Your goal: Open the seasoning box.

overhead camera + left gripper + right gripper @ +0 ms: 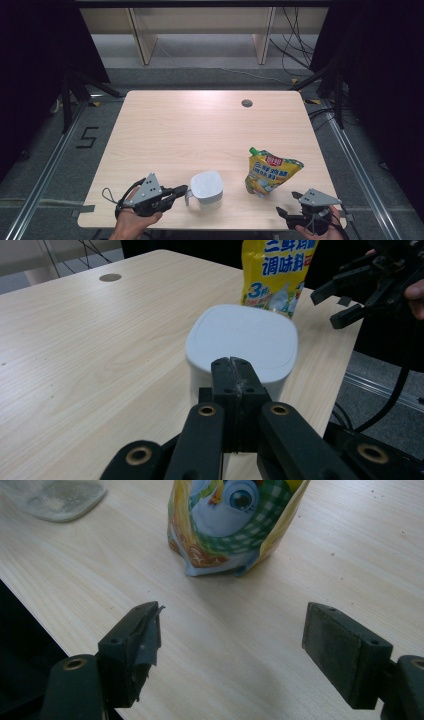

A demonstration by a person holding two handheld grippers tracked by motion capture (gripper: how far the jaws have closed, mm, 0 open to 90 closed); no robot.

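The white plastic jug with a flat lid (206, 189) stands upright near the front edge of the pale wooden bench (190, 125), directly ahead of the left tongs (179, 190). Its side handle points at them, and in the left gripper view the two black jaws are pressed together right at the jug's near side; they look clamped on the handle, though the handle itself is hidden behind them. The yellow stand-up seasoning pouch with a green cap (270, 172) stands beyond the jug from the left tongs, and just ahead of the right tongs (283, 213), well clear of their tips. The right jaws stand wide apart, holding nothing.

Risks, as I judge them: a grip on so thin a handle may let the jug swing or tip if lifted fast, and the lid could come loose. The pouch is soft and top-heavy; a push from one jaw before the other closes would knock it over.

The left hand (131, 224) lies low and level, aimed sideways at the jug. The right hand (320, 231) sits at the bench's front corner, tongs aimed up-bench toward the pouch.
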